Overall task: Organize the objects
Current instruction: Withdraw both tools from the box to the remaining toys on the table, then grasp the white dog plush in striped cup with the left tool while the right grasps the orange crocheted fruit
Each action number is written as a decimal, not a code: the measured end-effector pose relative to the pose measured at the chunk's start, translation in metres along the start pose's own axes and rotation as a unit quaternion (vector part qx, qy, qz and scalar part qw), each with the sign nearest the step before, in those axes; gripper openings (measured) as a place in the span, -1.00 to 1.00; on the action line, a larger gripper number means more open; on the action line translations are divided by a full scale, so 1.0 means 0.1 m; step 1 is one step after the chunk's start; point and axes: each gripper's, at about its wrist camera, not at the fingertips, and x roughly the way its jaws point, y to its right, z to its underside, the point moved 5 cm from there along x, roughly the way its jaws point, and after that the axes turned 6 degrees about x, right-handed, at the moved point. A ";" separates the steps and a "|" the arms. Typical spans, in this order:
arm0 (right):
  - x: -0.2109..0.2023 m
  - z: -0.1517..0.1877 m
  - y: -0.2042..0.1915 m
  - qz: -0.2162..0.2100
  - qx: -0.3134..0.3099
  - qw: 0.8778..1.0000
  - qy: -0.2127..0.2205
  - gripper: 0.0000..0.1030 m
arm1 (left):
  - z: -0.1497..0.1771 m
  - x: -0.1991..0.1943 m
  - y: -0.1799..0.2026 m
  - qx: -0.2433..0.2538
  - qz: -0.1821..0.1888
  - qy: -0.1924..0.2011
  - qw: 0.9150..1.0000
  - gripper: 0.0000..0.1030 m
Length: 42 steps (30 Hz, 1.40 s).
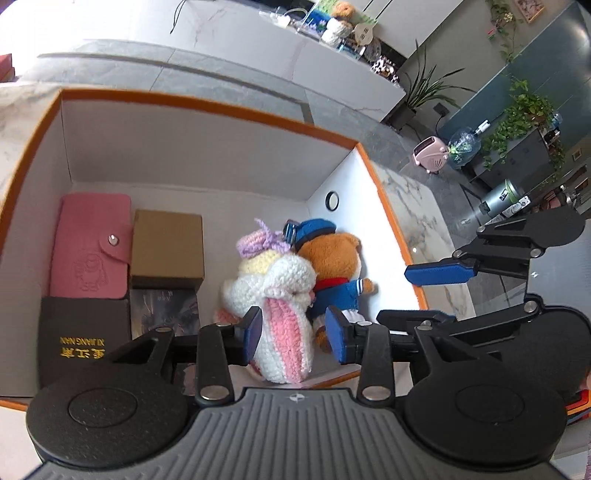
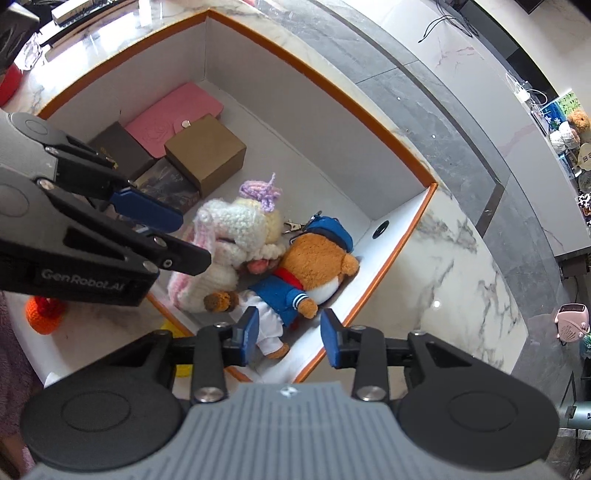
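Observation:
An orange-rimmed white box [image 1: 207, 107] [image 2: 317, 85] holds a crocheted white rabbit [image 1: 277, 288] [image 2: 229, 229], a brown bear in a blue sailor suit [image 1: 332, 266] [image 2: 314, 269], a pink wallet [image 1: 92, 243] [image 2: 173, 114], a tan box [image 1: 168, 243] [image 2: 207, 151], a black booklet [image 1: 81, 332] [image 2: 122, 147] and a dark card pack [image 1: 166, 306] [image 2: 166, 184]. My left gripper [image 1: 295, 332] is open over the rabbit's ear, jaws apart and empty. My right gripper [image 2: 286, 338] is open above the bear's legs, empty.
The box sits on a white marble counter [image 2: 461, 266]. An orange crocheted toy [image 2: 44, 314] and something yellow [image 2: 181, 365] lie outside the box's near edge. A raised grey ledge [image 1: 229, 66] runs behind. Shelf clutter stands at the far end [image 1: 340, 26].

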 end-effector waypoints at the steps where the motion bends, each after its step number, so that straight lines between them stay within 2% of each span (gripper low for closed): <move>1: -0.06 0.01 -0.01 -0.002 0.005 1.000 0.009 -0.16 | -0.02 -0.10 0.03 0.010 -0.003 0.012 1.000 -0.16; 5: -0.32 0.09 -0.13 -0.016 0.028 0.998 0.049 -0.12 | 0.00 -0.54 0.15 0.053 -0.020 0.052 0.997 -0.16; 9: -0.55 0.21 -0.29 -0.041 0.062 0.993 0.087 -0.08 | 0.13 -0.88 0.19 0.085 -0.033 0.071 0.993 -0.15; 13: -0.68 0.38 -0.50 -0.080 0.112 0.983 0.119 -0.01 | 0.34 -1.15 0.11 0.099 -0.061 0.080 0.990 -0.15; 18: -0.67 0.63 -0.80 -0.125 0.185 0.962 0.158 0.04 | 0.63 -1.27 -0.07 0.100 -0.101 0.080 0.986 -0.02; 23: -0.50 0.83 -1.11 -0.154 0.258 0.936 0.185 0.05 | 0.96 -1.14 -0.22 0.111 -0.143 0.065 0.981 -0.01; 26: -0.33 0.88 -1.29 -0.157 0.287 0.927 0.184 0.03 | 1.13 -1.03 -0.27 0.121 -0.160 0.053 0.978 0.08; 30: -0.12 0.94 -1.47 -0.170 0.322 0.916 0.172 0.03 | 1.24 -0.99 -0.41 0.090 -0.144 0.055 0.984 0.15; 35: 0.12 0.98 -1.68 -0.177 0.315 0.922 0.141 0.03 | 1.29 -0.94 -0.55 0.044 -0.117 0.054 0.991 0.28; 42: 0.29 0.97 -1.76 -0.191 0.321 0.919 0.124 0.03 | 1.34 -0.82 -0.61 0.034 -0.124 0.039 0.991 0.34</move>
